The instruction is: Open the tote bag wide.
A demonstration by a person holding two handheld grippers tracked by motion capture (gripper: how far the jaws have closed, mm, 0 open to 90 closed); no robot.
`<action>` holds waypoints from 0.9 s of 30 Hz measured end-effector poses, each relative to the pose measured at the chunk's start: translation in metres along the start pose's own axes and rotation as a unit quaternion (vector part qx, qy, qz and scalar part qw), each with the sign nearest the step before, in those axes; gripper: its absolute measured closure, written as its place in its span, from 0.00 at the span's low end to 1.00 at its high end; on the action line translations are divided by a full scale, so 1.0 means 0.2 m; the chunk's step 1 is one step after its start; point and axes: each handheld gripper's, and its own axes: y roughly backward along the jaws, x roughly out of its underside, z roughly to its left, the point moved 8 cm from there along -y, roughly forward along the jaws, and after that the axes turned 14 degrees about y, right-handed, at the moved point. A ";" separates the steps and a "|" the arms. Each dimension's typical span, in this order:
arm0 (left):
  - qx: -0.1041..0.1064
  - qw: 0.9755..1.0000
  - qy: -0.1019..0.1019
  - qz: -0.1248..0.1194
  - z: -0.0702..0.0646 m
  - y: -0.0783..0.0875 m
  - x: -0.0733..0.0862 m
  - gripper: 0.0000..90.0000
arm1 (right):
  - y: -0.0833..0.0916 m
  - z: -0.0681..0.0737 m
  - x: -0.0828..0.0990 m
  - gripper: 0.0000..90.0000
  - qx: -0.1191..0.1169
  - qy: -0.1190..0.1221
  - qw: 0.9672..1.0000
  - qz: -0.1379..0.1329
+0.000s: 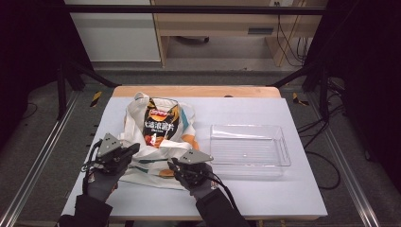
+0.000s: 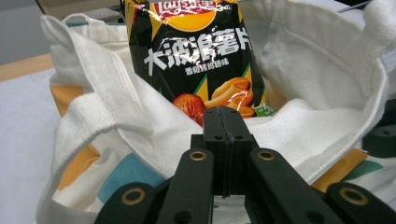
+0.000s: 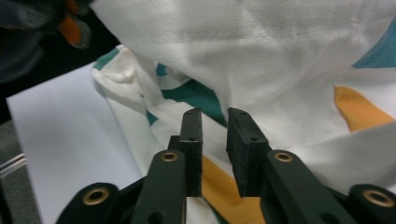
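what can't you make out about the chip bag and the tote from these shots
- Chip bag bottom: left gripper view, sunk inside the tote bag.
- Chip bag top: left gripper view, cut off by the upper edge.
- Small print on the chip bag: high view, too small.
- Whether cloth is pinched by the left gripper: its shut fingers hide it.

Tote bag (image 2: 112, 126): coarse woven cloth, matt. Crisp packet (image 2: 196, 56) inside it: glossy crinkled foil. Tray (image 1: 249, 150) beside bag: clear smooth plastic.

The crisp bag (image 2: 196, 56), standing in the tote just beyond the left gripper's (image 2: 223, 122) closed jaws, reads "Lay's" and large white "大波浪薯片"; smaller print is illegible.
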 end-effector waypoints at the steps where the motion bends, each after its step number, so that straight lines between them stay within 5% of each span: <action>1: -0.001 1.000 -0.001 0.001 0.00 0.00 0.01 0.99 | 0.01 0.01 0.00 0.83 -0.004 -0.003 1.000 -0.005; 10: -0.013 1.000 -0.012 0.003 0.00 -0.01 0.08 0.99 | 0.15 0.03 -0.19 0.94 -0.014 0.000 0.998 -0.069; 15: -0.017 1.000 -0.016 0.009 0.00 -0.02 0.12 0.99 | 0.15 -0.04 -0.35 1.00 -0.003 -0.003 0.996 -0.092; 22: -0.011 1.000 -0.019 0.021 -0.01 -0.02 0.16 0.99 | -0.09 -0.13 -0.35 1.00 0.018 -0.007 0.999 -0.029; 27: -0.007 0.999 -0.027 0.035 -0.03 -0.03 0.20 0.99 | -0.13 -0.11 -0.29 1.00 0.023 -0.003 1.000 -0.001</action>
